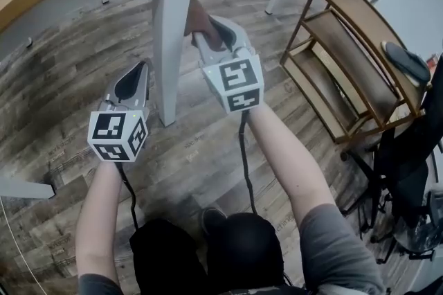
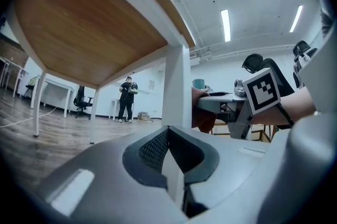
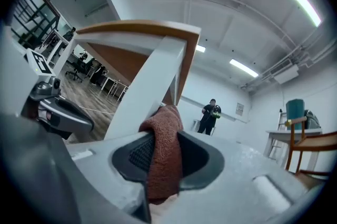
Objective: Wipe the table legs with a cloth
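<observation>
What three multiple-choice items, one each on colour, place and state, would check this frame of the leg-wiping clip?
1. The cloth is:
A. blue
B. reddish-brown
C. white

2. The cloth sits:
A. in the right claw, at the leg
B. in the left claw
C. in neither claw

3. The left claw is:
A. wide open
B. shut on the leg
C. shut, empty

Answers:
1 B: the right gripper view shows reddish-brown fabric.
2 A: the cloth is pinched between that claw's jaws, right beside the white leg.
3 C: the left gripper view shows the jaws together with nothing between them.
</observation>
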Motion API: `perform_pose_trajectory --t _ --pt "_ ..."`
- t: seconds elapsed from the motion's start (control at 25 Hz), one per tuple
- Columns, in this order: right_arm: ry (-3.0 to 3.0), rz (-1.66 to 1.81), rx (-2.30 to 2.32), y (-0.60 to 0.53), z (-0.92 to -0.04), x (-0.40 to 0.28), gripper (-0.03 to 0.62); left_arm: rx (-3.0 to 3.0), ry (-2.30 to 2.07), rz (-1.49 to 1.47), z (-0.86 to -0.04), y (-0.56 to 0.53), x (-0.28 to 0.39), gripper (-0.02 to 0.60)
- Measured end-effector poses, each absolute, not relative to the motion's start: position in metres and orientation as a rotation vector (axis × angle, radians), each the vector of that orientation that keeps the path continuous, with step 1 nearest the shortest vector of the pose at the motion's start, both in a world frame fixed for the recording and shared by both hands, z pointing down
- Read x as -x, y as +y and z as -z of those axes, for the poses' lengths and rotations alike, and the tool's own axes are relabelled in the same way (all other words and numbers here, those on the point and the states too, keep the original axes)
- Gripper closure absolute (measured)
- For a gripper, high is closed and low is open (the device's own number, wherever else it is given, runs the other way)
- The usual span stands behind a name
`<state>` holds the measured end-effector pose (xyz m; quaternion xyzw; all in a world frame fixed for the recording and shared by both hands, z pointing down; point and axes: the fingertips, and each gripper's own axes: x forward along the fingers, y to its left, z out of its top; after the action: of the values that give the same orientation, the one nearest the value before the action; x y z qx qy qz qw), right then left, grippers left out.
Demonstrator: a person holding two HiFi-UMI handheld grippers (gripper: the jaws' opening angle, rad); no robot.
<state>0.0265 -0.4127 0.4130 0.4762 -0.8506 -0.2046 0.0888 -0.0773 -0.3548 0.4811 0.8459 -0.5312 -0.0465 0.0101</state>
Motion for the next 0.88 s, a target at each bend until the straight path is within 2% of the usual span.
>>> perform_pose_trajectory --t 0.48,0.88 --pt "-2.318 0.208 -1.294 -0.41 -0.656 -0.027 0.507 -2.468 -1.63 -0.107 -0.639 -0.343 0.091 0.563" --pt "-2.193 0.043 -1.086 -0.388 -0.802 -0.024 0.507 -2.382 -1.588 -0.212 -0.723 -0.338 0.08 0.563"
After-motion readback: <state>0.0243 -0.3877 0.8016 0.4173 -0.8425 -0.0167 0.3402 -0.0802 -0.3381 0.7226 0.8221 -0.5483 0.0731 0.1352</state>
